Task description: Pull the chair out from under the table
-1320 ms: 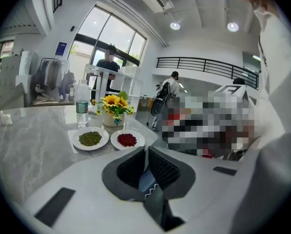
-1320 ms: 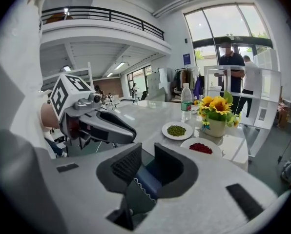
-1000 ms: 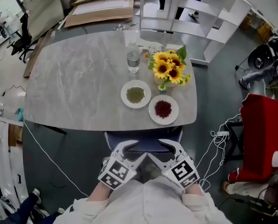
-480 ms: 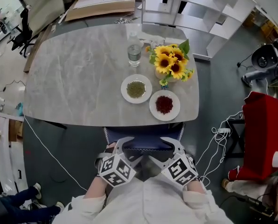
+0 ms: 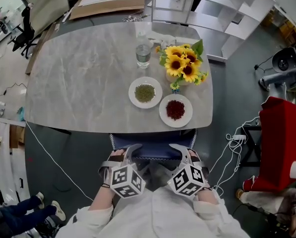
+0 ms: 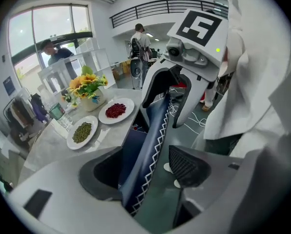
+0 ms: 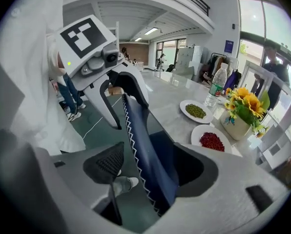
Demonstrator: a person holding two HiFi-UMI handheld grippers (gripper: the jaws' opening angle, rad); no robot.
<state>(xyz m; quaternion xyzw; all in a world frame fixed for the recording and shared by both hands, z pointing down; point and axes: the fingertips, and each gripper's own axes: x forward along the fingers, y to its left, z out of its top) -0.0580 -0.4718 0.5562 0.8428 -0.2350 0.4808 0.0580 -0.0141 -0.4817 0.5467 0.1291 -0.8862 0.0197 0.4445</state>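
The chair's dark blue backrest (image 5: 153, 151), edged with white zigzag stitching, shows just below the front edge of the marble table (image 5: 78, 83), with the seat tucked under. My left gripper (image 5: 125, 152) straddles the backrest's left part and stands open. In the left gripper view the backrest (image 6: 150, 145) runs between the jaws, and the ribbed pad (image 6: 187, 167) is clear of it. My right gripper (image 5: 184, 151) straddles the right part and its jaws are opening. In the right gripper view the backrest (image 7: 145, 145) lies between them, apart from the ribbed pad (image 7: 106, 165).
On the table stand a plate of green beans (image 5: 145, 92), a plate of red beans (image 5: 175, 110), a sunflower vase (image 5: 184, 66) and a water glass (image 5: 143, 53). White cables (image 5: 232, 148) and a red object (image 5: 282, 133) lie on the floor at right. White shelving (image 5: 202, 14) stands behind.
Both grippers have sunk onto the backrest's top edge and rolled. Their jaws have spread wider and now straddle the backrest.
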